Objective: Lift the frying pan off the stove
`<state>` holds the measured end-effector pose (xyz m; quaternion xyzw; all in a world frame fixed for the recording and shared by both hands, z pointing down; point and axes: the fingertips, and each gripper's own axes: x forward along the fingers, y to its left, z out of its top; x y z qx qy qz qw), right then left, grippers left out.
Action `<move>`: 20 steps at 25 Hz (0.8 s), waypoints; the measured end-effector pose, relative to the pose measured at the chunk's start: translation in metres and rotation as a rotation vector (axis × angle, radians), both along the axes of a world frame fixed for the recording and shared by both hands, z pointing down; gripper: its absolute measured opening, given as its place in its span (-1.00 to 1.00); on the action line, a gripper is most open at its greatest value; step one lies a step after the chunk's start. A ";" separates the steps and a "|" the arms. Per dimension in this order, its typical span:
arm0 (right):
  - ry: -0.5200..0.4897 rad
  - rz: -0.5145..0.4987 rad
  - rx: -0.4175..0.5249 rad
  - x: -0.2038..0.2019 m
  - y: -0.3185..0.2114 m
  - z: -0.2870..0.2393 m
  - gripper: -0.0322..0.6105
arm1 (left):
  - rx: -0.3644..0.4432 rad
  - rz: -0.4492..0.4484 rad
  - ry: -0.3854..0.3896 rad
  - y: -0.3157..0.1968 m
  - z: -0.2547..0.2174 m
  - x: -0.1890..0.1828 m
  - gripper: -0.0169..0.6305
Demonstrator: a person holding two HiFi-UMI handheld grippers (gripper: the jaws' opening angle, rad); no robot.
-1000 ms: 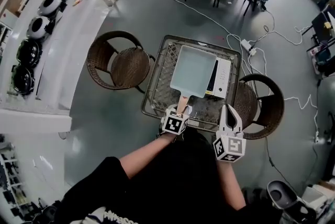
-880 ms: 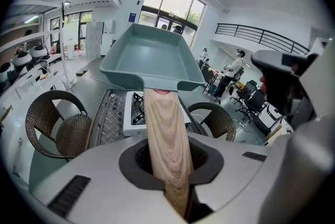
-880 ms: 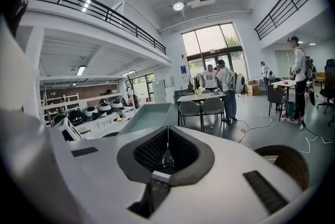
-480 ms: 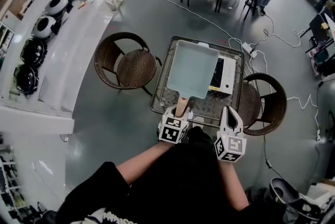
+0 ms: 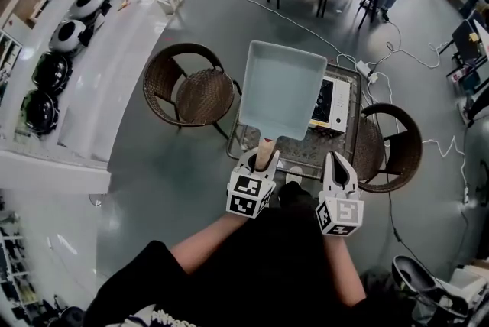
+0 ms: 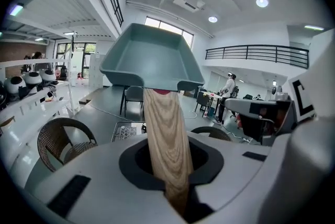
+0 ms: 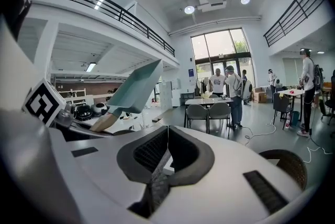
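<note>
A square teal frying pan (image 5: 281,89) with a wooden handle (image 5: 265,152) hangs in the air above the table, clear of the white stove (image 5: 333,105). My left gripper (image 5: 263,159) is shut on that handle. In the left gripper view the handle (image 6: 165,134) runs up from between the jaws to the tilted pan (image 6: 152,55). My right gripper (image 5: 337,162) hovers beside it on the right, shut and holding nothing. From the right gripper (image 7: 166,157) view the pan (image 7: 137,87) shows up high at the left.
The stove stands on a small wire-and-glass table (image 5: 306,163) between two wicker chairs (image 5: 187,92) (image 5: 393,146). Cables and a power strip (image 5: 372,64) lie on the floor behind. A long white counter (image 5: 114,50) runs along the left. People stand by a far table (image 7: 222,84).
The pan has risen off the stove with my left gripper and now looks larger, nearer the head camera. The right gripper has shifted slightly alongside it.
</note>
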<state>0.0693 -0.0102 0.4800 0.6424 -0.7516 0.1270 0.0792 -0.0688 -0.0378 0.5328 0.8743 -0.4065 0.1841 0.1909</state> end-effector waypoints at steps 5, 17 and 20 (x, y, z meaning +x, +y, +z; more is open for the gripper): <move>0.024 0.013 0.011 -0.002 -0.003 -0.002 -0.80 | 0.040 -0.029 0.019 -0.013 -0.010 -0.025 -0.75; 0.043 0.031 0.040 0.006 -0.006 -0.017 -0.81 | 0.063 -0.044 0.014 -0.029 -0.020 -0.045 -0.75; 0.054 0.031 0.040 0.004 -0.007 -0.017 -0.81 | 0.063 -0.032 0.014 -0.028 -0.021 -0.045 -0.75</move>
